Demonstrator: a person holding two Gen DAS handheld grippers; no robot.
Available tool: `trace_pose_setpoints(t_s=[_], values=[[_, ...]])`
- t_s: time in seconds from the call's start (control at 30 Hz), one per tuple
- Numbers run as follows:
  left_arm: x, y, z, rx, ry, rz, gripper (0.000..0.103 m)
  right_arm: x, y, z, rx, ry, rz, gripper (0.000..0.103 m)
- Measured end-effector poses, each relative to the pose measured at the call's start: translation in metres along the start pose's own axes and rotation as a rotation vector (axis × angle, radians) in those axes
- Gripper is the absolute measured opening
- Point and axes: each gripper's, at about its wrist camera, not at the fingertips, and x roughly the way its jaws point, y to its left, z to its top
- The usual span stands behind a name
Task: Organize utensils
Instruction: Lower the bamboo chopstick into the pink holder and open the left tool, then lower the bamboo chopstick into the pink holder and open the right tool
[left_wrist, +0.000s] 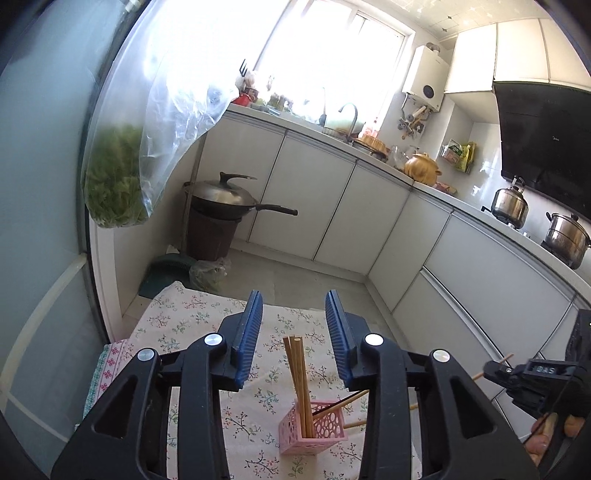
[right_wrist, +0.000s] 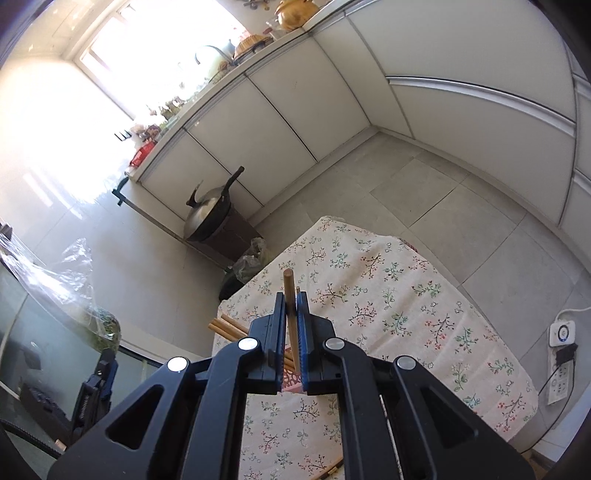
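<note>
Chopsticks (right_wrist: 291, 317) pinched in right jaws; left view shows open jaws above holder (left_wrist: 314, 428).

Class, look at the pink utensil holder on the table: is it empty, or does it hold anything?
Not empty. The pink utensil holder has wooden chopsticks standing in it, leaning, ends above its rim.

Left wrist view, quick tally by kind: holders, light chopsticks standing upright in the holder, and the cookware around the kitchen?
Pink holder: 1
Light chopsticks upright in it: 2
Lidded wok on the brown stand: 1
Golden clay pot on the counter: 1
Steel pots on the stove: 2
Total: 7
</note>
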Motion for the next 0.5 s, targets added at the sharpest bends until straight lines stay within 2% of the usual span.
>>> trace_pose_setpoints(t_s=[0.1,0.2,0.27,0.33,0.4,0.5], values=[[0.004,-0.001,-0.002,-0.001,0.014,-0.009,0.035,0.022,0.007,0.001,-0.043,-0.009,-0.034,0.006],[0.006,-0.006,-0.004,0.010,0.032,-0.022,0.035,0.051,0.006,-0.001,-0.028,0.051,-0.015,0.008],[0.002,-0.012,-0.006,0.032,0.035,-0.036,0.036,0.052,0.000,-0.004,0.022,0.066,0.016,0.009],[-0.005,-0.022,-0.009,0.066,0.022,-0.042,0.038,0.039,0.001,-0.008,0.008,0.038,0.022,0.010],[-0.011,-0.031,-0.011,0.093,0.011,-0.045,0.043,0.021,0.003,-0.011,-0.029,0.007,0.005,0.010],[-0.019,-0.044,-0.017,0.121,0.001,-0.053,0.063,0.000,0.004,-0.014,-0.043,-0.017,0.004,0.011]])
